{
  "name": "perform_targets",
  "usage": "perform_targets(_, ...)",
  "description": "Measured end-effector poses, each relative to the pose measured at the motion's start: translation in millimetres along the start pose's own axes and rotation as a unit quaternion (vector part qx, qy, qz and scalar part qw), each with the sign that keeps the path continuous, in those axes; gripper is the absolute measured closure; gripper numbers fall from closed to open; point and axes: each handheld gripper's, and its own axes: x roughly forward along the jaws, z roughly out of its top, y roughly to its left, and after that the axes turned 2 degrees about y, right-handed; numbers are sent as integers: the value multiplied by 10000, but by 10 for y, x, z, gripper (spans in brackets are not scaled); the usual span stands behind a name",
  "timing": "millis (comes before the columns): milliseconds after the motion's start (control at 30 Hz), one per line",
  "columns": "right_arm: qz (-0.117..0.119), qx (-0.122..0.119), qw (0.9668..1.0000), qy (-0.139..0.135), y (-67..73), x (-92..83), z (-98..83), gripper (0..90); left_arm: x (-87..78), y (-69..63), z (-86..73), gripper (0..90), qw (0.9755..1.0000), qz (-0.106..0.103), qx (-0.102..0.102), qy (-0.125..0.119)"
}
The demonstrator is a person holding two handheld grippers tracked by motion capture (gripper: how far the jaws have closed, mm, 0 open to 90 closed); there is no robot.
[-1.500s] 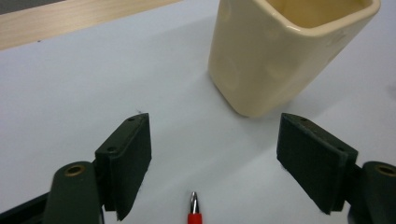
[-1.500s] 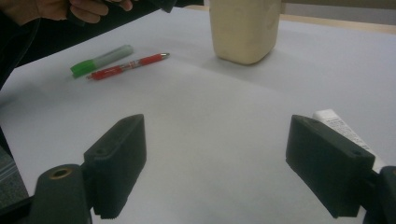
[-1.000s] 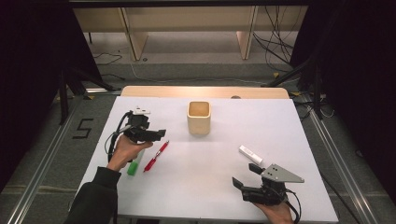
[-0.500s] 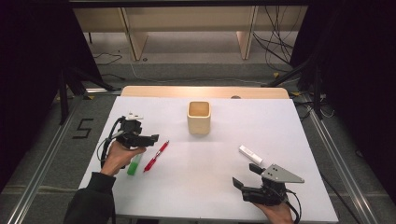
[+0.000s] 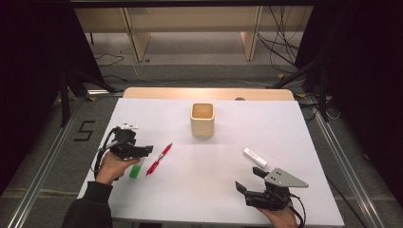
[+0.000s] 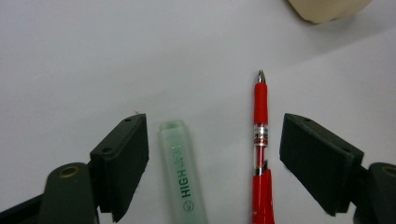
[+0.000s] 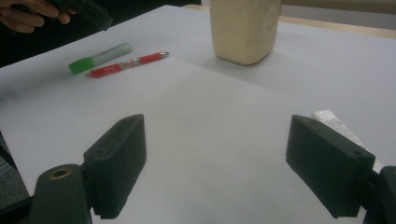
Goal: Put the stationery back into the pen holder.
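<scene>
A green highlighter (image 6: 182, 172) and a red pen (image 6: 260, 149) lie side by side on the white table (image 5: 214, 190), both between the jaws of my open left gripper (image 6: 212, 140). From above, that gripper (image 5: 142, 151) hovers over the highlighter (image 5: 136, 170), with the pen (image 5: 158, 159) just to its right. A cream cup (image 5: 203, 119) stands upright at the table's middle. My right gripper (image 5: 249, 179) is open near the front right, holding nothing. A white tube (image 5: 255, 157) lies just beyond it and appears beside the right jaw (image 7: 338, 128).
The right gripper view looks across bare table to the cup (image 7: 243, 28), the pen (image 7: 126, 64) and the highlighter (image 7: 98, 58). A wooden strip (image 5: 209, 93) borders the far edge. Metal rails run down both sides of the table.
My left gripper has drawn back toward the person and slightly left, from over the pen to over the highlighter. The right gripper has stayed put.
</scene>
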Motion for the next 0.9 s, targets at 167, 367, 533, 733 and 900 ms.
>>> perform_targets(167, -12, 10, 10000, -19, -10, -4, -2, 207, 28, 47, -56, 255, 9995, 200, -67, 240)
perform_targets(367, -13, -2, 10000, -4, -2, -1, -1, 208, 102, 66, -177, 286, 9986, 202, -109, 486)
perform_targets(533, -24, 3, 10000, -4, 1, 1, -1, 207, 123, 66, -223, 311, 9976, 282, -115, 622)
perform_targets(733, -25, -11, 10000, 6, 0, 3, -2, 208, 153, 93, -271, 351, 9960, 268, -242, 817)
perform_targets(900, -27, -13, 10000, 5, -7, -1, -2, 208, 184, 88, -312, 380, 9949, 246, -216, 952)
